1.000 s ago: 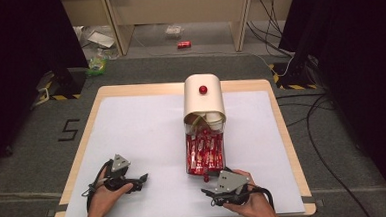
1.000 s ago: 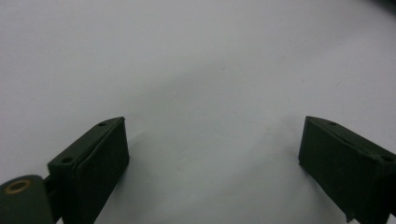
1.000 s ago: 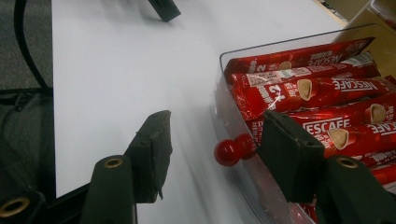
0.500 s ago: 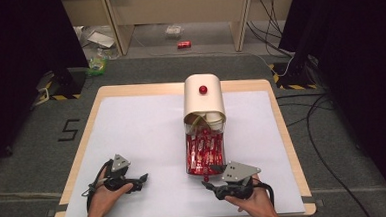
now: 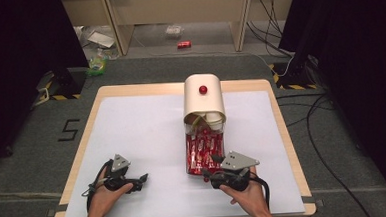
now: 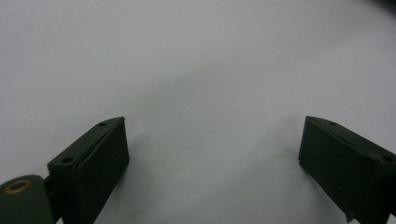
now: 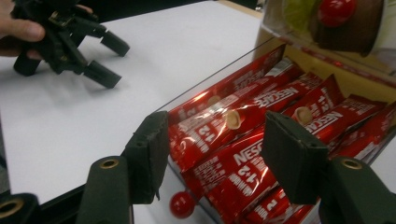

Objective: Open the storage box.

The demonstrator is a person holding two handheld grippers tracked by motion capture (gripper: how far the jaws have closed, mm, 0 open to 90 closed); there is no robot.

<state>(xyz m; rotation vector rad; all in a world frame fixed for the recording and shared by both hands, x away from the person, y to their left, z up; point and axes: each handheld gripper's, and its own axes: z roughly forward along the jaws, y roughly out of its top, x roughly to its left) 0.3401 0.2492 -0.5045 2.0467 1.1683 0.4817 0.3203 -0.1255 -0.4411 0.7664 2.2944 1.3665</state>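
Observation:
A cream box (image 5: 204,100) with a red knob (image 5: 203,90) stands mid-table. Its clear drawer (image 5: 189,158) is pulled out toward me and is full of red Nescafe sachets (image 5: 203,150). My right gripper (image 5: 208,177) sits at the drawer's front end, open, its jaws having just opened further. In the right gripper view, the right gripper (image 7: 215,140) frames the sachets (image 7: 261,121) and the drawer's clear wall (image 7: 219,70), with its pads apart from them. A small red knob (image 7: 181,204) shows low on the drawer front. My left gripper (image 5: 143,180) rests open on the white mat; the left gripper (image 6: 212,144) has nothing between its jaws.
The white mat (image 5: 142,131) covers a wooden table (image 5: 276,109). Dark floor, cables (image 5: 322,127) and a shelf unit (image 5: 176,9) lie beyond the far edge. Bare mat stretches left of the drawer.
My right gripper has edged slightly toward the drawer's front and tilted a little. The left gripper has stayed put.

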